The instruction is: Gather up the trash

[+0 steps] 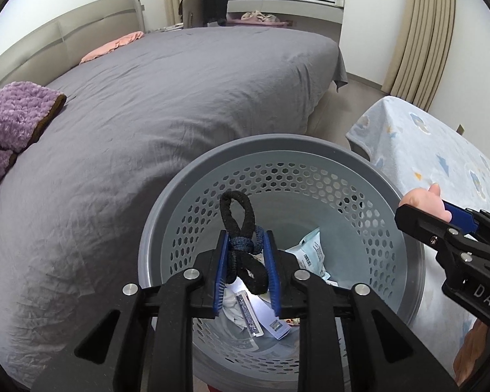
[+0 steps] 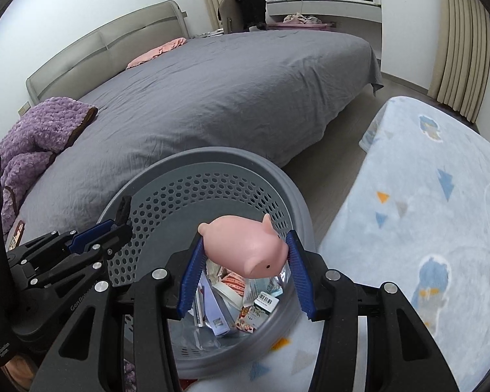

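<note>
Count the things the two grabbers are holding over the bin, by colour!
Pink: 1, the toy pig in the right gripper.
Black and dark blue: 1, the knotted hair ties in the left gripper.
Total: 2, both above the grey basket.

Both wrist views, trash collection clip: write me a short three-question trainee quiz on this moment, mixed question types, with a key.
1. True or false: the left gripper holds knotted hair ties over the perforated grey bin.
2. Multiple choice: what sits between the right gripper's fingers? A) a tissue box B) a pink pig toy C) a slipper
3. Fill in: the bin already holds paper and ______ wrappers.

Key
1. True; the ties are pinched between the blue pads.
2. B; the pig hangs above the bin's opening.
3. Packaging; one piece shows a barcode.
</note>
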A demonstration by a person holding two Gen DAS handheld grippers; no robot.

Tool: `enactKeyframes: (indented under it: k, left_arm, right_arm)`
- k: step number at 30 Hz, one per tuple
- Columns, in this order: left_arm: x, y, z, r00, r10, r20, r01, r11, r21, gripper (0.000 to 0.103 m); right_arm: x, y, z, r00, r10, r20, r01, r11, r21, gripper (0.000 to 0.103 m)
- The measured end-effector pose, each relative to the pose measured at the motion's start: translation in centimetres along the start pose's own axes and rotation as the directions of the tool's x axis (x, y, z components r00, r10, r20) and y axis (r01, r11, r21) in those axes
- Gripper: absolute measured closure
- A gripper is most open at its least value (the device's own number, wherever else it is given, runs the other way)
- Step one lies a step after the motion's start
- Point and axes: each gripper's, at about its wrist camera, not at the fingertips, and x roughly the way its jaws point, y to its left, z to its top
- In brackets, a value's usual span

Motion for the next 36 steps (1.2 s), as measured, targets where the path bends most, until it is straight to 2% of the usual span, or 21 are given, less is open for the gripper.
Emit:
enactKeyframes:
  k: [2,3,4,10,12,13,14,22,36]
  left_arm:
    - [0.0,0.3,0.0,1.000,0.005,-0.004,-0.005,1.000,-0.010,0.077]
    - [0.0,0.5,0.0,1.000,0.006,-0.006,-0.006,1.000,-0.014,0.077]
    - [0.0,0.6,0.1,1.000,0.008,-0.008,-0.008,1.000,-0.018,0.077]
    - [0.0,1.3,0.0,1.000,0.019,-0.016,-0.020,0.999,-0.037,0.066]
    - [-0.2,1.4,0.0,1.000,0.022,-0.009,-0.022,0.999,-0.040,0.054]
    - [-0.3,1.4,0.0,1.000,0.025,-0.004,-0.026,0.999,-0.041,0.042]
    - [-0.5,1.5,0.0,0.999,0.031,0.008,-0.030,0.999,-0.044,0.038]
    - [-1.0,1.9,0.2,0.999,0.030,0.022,-0.029,0.998,-0.055,0.037]
    - [-1.7,2.1,0.4,0.998,0.047,0.045,-0.044,0.997,-0.067,0.019]
  right_arm:
    - [-0.1,0.0,0.2,1.000,0.013,0.002,-0.013,1.000,0.001,0.047]
    - [-0.3,0.1,0.3,1.000,0.019,0.013,-0.019,1.000,0.002,0.034]
    - [-0.5,0.1,0.3,1.000,0.017,0.024,-0.017,1.000,0.002,0.031]
    - [-0.8,0.1,0.2,0.999,-0.003,0.032,0.003,1.000,0.001,0.031]
    - [-0.8,0.1,0.0,0.999,-0.007,0.033,0.007,1.000,0.007,0.031]
    - [-0.9,0.1,0.0,0.999,-0.008,0.035,0.007,1.000,0.010,0.031]
    - [-0.9,0.1,-0.1,0.999,-0.009,0.036,0.008,1.000,0.012,0.031]
    - [-1.3,0.1,-0.2,0.999,-0.024,0.044,0.024,1.000,0.017,0.031]
    - [-1.4,0.2,-0.4,0.998,-0.044,0.045,0.043,0.999,0.020,0.031]
